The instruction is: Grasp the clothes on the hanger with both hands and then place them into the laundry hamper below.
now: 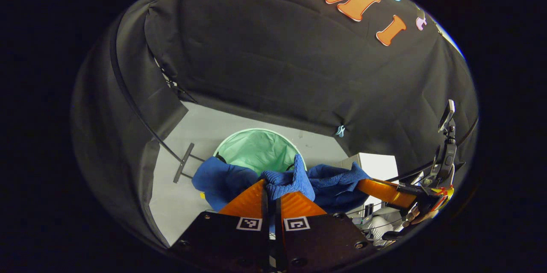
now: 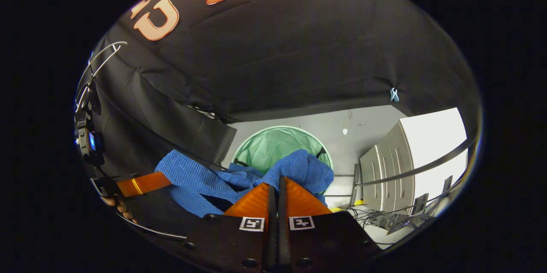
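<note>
Holding the blue sweater (image 1: 295, 183) above the green hamper (image 1: 256, 149), I have both grippers clamped on it. My left gripper (image 1: 272, 194) pinches one bunch, my right gripper (image 2: 277, 187) another.

The floor (image 1: 192, 136) is a pale grey, smooth sheet that runs up to the foot of the black cloth wall. Standing on it is a round laundry hamper (image 1: 256, 149) with a light green fabric lining, its mouth open upward. In the left gripper view a short dark metal bar (image 1: 183, 164) lies flat on the floor, left of the hamper. In the right gripper view a white cabinet (image 2: 410, 153) stands on the floor to the hamper's right, with thin cables (image 2: 367, 215) trailing over the floor near its base. A few small pale specks (image 2: 345, 131) mark the floor beyond the hamper.
</note>
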`<state>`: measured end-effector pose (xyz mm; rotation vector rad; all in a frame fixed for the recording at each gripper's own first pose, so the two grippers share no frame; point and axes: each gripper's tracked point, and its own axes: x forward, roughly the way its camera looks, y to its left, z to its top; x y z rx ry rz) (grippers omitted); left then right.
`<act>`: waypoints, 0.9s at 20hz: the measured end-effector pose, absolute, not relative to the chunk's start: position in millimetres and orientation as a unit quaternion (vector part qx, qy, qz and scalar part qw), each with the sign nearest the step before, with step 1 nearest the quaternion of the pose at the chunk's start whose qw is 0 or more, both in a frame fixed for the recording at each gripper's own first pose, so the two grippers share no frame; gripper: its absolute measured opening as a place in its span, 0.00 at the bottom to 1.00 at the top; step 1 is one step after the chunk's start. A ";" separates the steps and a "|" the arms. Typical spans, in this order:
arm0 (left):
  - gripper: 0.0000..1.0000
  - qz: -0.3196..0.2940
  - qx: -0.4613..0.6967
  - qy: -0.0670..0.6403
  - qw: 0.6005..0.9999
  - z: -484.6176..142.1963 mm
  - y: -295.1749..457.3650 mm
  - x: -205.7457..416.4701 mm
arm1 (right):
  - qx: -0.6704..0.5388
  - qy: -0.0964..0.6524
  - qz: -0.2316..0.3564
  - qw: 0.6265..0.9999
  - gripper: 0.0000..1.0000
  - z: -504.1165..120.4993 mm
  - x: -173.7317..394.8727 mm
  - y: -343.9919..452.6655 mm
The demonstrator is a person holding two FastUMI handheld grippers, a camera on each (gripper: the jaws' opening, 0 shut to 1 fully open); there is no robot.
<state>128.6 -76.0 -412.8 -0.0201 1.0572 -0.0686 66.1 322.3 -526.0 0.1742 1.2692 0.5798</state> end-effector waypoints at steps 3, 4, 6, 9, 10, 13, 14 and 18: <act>0.07 -0.014 -0.018 0.537 0.843 -439.2 -63.9 110.2 | 0.068 0.598 0.266 0.753 0.08 -541.9 61.2 325.4; 0.06 -0.009 -0.022 0.544 0.839 -442.8 -60.8 105.1 | 0.062 0.602 0.265 0.751 0.08 -547.9 59.2 323.3; 0.06 0.000 -0.024 0.554 0.832 -448.9 -56.8 102.7 | 0.052 0.611 0.261 0.746 0.08 -560.8 55.6 320.4; 0.06 0.011 -0.020 0.566 0.824 -456.6 -49.1 97.5 | 0.043 0.631 0.247 0.734 0.08 -583.5 50.6 315.8; 0.06 0.015 -0.019 0.571 0.820 -458.4 -47.2 96.3 | 0.040 0.637 0.245 0.730 0.08 -588.9 46.2 314.3; 0.06 0.029 -0.019 0.582 0.813 -463.6 -40.0 90.9 | 0.034 0.644 0.244 0.724 0.08 -597.7 41.4 312.0; 0.06 0.033 -0.018 0.585 0.810 -463.1 -39.6 91.5 | 0.033 0.646 0.245 0.722 0.08 -598.7 39.7 311.7; 0.12 0.040 -0.018 0.593 0.804 -466.3 -37.0 86.4 | 0.044 0.653 0.245 0.715 0.19 -599.0 38.1 312.4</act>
